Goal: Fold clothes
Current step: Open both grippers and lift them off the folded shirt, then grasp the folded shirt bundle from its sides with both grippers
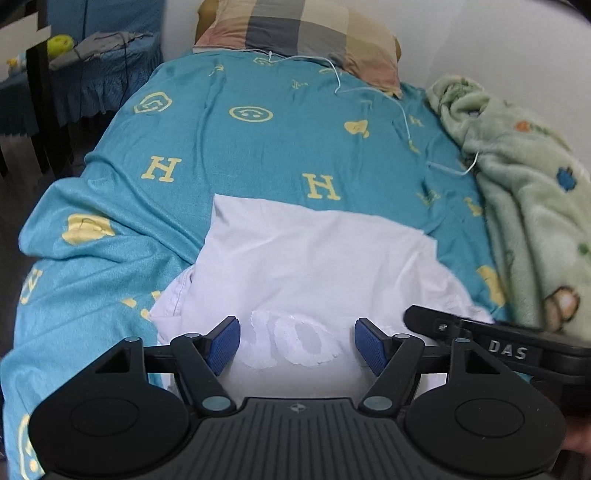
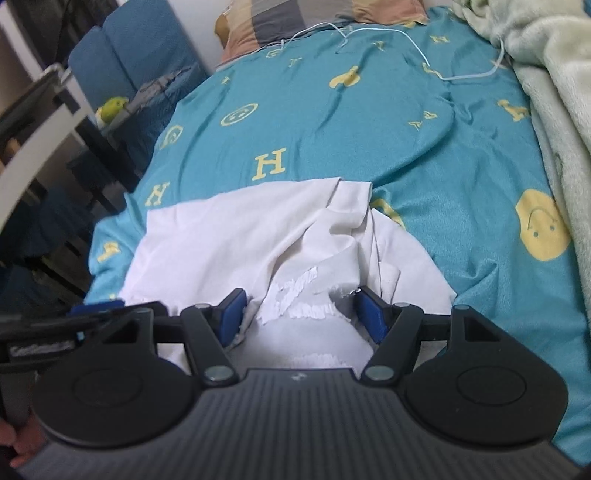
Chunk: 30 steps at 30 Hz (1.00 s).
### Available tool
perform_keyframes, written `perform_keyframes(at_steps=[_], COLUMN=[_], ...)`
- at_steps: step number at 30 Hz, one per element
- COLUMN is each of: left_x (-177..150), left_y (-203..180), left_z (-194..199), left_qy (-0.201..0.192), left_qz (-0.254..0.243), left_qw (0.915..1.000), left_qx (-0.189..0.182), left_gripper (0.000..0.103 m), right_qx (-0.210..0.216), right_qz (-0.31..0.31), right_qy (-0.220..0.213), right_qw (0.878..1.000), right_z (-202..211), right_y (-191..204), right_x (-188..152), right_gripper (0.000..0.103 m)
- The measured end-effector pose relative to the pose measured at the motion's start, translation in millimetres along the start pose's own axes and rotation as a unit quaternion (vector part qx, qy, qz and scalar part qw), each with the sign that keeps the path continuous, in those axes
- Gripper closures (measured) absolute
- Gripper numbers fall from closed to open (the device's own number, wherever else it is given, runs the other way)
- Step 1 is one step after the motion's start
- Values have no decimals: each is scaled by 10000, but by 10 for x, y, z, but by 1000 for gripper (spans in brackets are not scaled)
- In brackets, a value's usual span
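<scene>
A white T-shirt [image 1: 310,254] with a white printed logo lies partly folded on the teal bedsheet [image 1: 229,155]. My left gripper [image 1: 297,345] hovers open over its near, printed part, blue pads wide apart with nothing between them. The right gripper's black body [image 1: 498,343] juts in from the right beside it. In the right wrist view the same white T-shirt [image 2: 236,236] shows a bunched fold toward its far right corner. My right gripper [image 2: 299,314] stands open just above the logo area, cloth lying under and between its pads but not pinched. The left gripper [image 2: 55,332] shows at the left edge.
A checked pillow [image 1: 299,29] lies at the head of the bed. A green fleece blanket [image 1: 528,199] is heaped along the right side by the wall. A thin white cable [image 1: 373,92] trails over the sheet. A blue chair with grey clothing [image 1: 99,48] stands left of the bed.
</scene>
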<state>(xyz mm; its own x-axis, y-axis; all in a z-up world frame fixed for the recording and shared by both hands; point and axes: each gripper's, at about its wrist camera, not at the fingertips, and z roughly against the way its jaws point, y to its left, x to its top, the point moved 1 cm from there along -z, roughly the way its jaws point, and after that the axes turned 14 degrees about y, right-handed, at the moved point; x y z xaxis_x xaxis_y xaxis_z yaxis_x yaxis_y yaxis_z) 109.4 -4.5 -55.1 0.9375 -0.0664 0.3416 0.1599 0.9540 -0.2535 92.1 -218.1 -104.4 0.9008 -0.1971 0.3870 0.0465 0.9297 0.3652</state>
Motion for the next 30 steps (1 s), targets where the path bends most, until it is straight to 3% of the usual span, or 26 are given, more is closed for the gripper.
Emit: perform_keyframes(at_steps=[2, 5, 8, 12, 15, 17, 23, 27, 30], left_x=[-77, -192, -307, -538, -653, -683, -729, -763, -764], left_y=[41, 102, 164, 266, 356, 420, 672, 752, 750], left_z=[83, 210, 331, 104, -216, -390, -557, -589, -615], left_qy=[75, 186, 309, 991, 1398, 1516, 1037, 757, 668], left_qz=[354, 882, 1403, 2137, 2774, 3127, 4040, 4309, 4369], left_qw=[9980, 9876, 9685, 9351, 9060, 8925, 8596, 8470, 8461], left_qx=[-515, -1284, -2035, -2646, -2876, -2876, -2951, -3019, -2981], left_gripper=[28, 21, 18, 11, 10, 10, 12, 19, 28], right_qx=[166, 519, 951, 1317, 1533, 1694, 2164, 2494, 2802], right_qz=[-215, -694, -1297, -1835, -2048, -2158, -2407, -2561, -2594], right_qy=[-56, -172, -307, -446, -463, -470, -396, -288, -192], right_qw=[9996, 9961, 9865, 9731, 9656, 9605, 9453, 9335, 9240], right_z=[59, 185, 331, 484, 547, 575, 592, 575, 554], right_y=[-57, -201, -389, -550, -593, -606, -614, -580, -487], right_x=[1, 16, 30, -2, -55, -100, -204, -243, -256], right_gripper=[35, 36, 35, 35, 35, 35, 35, 35, 35])
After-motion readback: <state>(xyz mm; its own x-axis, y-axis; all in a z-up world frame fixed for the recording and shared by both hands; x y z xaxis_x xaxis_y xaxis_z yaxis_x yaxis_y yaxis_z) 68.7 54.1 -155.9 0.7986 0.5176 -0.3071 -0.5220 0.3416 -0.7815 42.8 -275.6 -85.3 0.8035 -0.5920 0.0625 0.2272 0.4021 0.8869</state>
